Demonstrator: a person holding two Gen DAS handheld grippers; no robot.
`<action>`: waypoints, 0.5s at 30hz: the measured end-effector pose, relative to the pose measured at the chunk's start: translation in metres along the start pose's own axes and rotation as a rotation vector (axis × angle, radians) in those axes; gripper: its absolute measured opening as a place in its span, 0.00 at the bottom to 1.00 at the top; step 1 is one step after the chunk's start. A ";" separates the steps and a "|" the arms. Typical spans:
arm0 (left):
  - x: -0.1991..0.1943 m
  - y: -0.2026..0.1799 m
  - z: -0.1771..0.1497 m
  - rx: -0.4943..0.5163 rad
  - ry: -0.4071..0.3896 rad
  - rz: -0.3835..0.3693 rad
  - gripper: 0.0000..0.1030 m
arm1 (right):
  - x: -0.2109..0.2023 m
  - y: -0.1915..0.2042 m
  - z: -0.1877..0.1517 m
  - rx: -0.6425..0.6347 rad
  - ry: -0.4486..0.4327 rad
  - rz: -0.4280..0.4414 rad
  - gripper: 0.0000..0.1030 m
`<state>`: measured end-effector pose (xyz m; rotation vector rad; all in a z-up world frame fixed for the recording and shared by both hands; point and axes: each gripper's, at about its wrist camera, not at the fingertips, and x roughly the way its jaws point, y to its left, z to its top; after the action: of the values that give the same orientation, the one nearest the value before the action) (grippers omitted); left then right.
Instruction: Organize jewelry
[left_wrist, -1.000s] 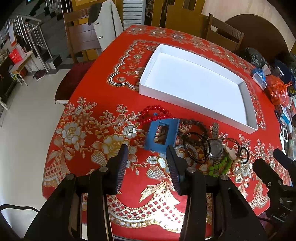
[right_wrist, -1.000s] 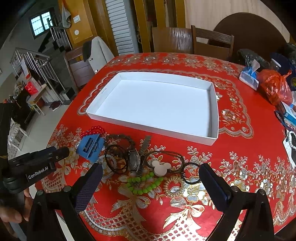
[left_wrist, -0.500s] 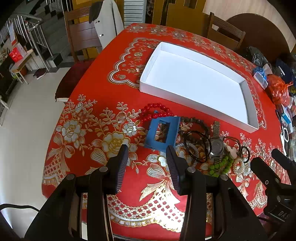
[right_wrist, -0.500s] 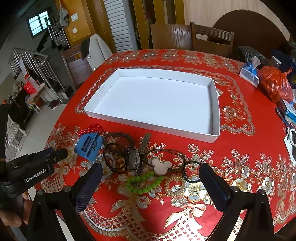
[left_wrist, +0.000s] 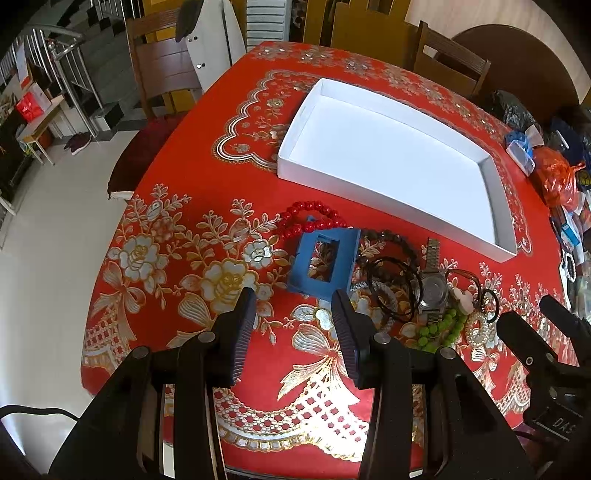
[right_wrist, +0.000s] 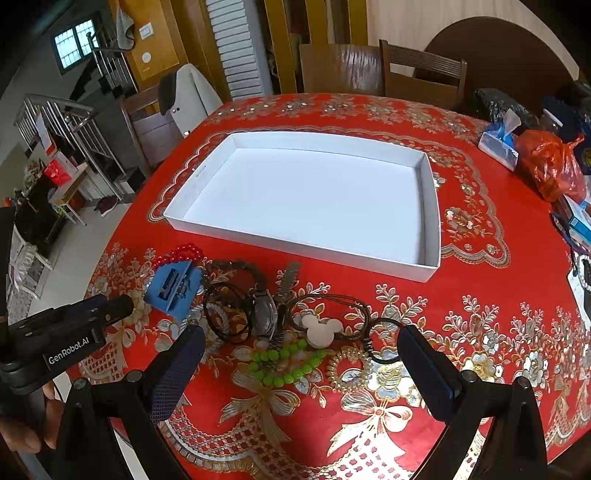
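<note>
Both tongs are up over the near edge of the desk (right_wrist: 480, 295), and nothing is in either. My left tongs (left_wrist: 291, 325) stand apart, hanging just short of the blue frame (left_wrist: 321, 264). My right tongs (right_wrist: 301, 365) are spread much wider, with the green beads (right_wrist: 284, 363) lying below the gap between them.

The white tray (right_wrist: 430, 236) sits further back on the red cloth, and its floor is bare. Not a single piece is in it. So, as I judge it, the sorting has not begun: every piece is left to do.

The jewelry lies in one tangled heap between me and the tray. Red beads (left_wrist: 314, 218) lie at the left end, touching the blue frame. Next come dark bead bracelets (left_wrist: 391, 240) and black cord loops (left_wrist: 391, 288), overlapping each other. The watch (right_wrist: 264, 312) lies in the middle, its metal strap pointing towards the tray. The white mouse-shaped pendant (right_wrist: 319, 328) rests on a cord just right of the watch, and a pearl ring (right_wrist: 349, 371) lies beside the green beads.

The cords cross over several pieces, so I expect lifting one may drag its neighbours. The blue frame looks the cleanest first pick for my left tongs, since it sits at the edge of the heap.
</note>
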<state>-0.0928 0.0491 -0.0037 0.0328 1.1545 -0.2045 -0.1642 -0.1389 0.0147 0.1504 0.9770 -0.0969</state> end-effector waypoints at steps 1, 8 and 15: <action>0.001 0.001 0.000 -0.003 0.007 -0.004 0.40 | 0.001 0.000 0.000 -0.003 0.002 -0.005 1.00; 0.010 0.018 0.000 -0.088 0.063 -0.123 0.53 | 0.006 -0.004 0.000 0.014 0.026 -0.006 1.00; 0.019 0.005 0.005 -0.031 0.085 -0.127 0.59 | 0.008 -0.008 0.000 0.011 0.042 -0.017 1.00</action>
<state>-0.0798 0.0504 -0.0195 -0.0598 1.2456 -0.3003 -0.1608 -0.1466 0.0074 0.1548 1.0198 -0.1148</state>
